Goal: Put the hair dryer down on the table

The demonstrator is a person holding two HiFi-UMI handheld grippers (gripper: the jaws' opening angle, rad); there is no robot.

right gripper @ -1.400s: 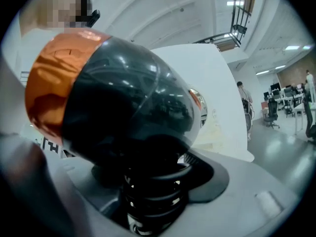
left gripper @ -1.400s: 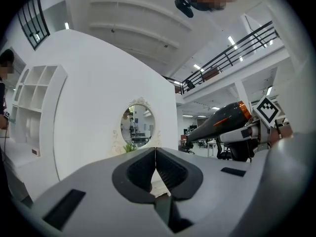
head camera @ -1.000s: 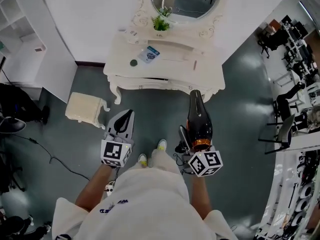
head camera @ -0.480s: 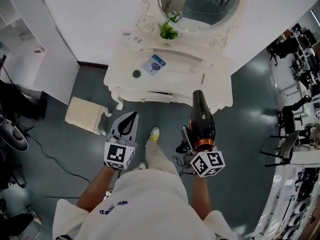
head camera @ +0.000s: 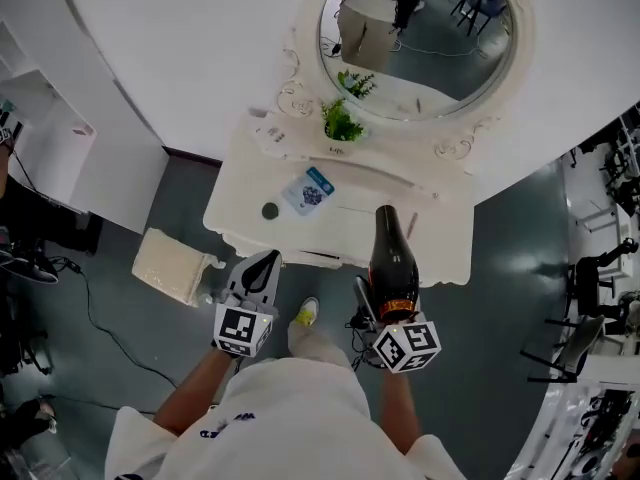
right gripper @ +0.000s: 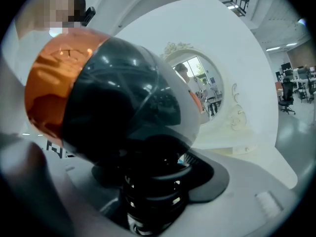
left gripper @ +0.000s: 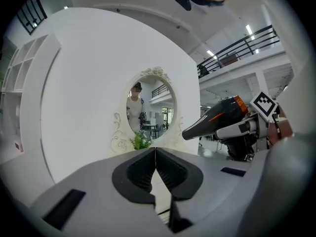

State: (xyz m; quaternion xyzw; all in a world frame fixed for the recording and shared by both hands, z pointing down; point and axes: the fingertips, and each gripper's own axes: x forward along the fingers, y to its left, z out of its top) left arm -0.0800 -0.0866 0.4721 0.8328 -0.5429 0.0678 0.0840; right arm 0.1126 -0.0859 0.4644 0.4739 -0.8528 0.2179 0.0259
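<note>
Gripping the black-and-orange hair dryer (head camera: pixel 390 258) by its handle at lower centre of the head view, the right tongs (head camera: pixel 368 303) hold it aloft, nozzle overlapping the white tabletop's (head camera: pixel 445 243) near edge. Beside it, the left tongs (head camera: pixel 258 271) are clenched and empty. Farther up, a small plant (head camera: pixel 343 123) stands below an oval mirror (head camera: pixel 430 38).

black hair dryer with orange band (right gripper: pixel 113 98): handle cut off at bottom edge | blue-white flat packet (head camera: pixel 311 190): print unreadable | small dark disc (head camera: pixel 268 210): unidentifiable
</note>
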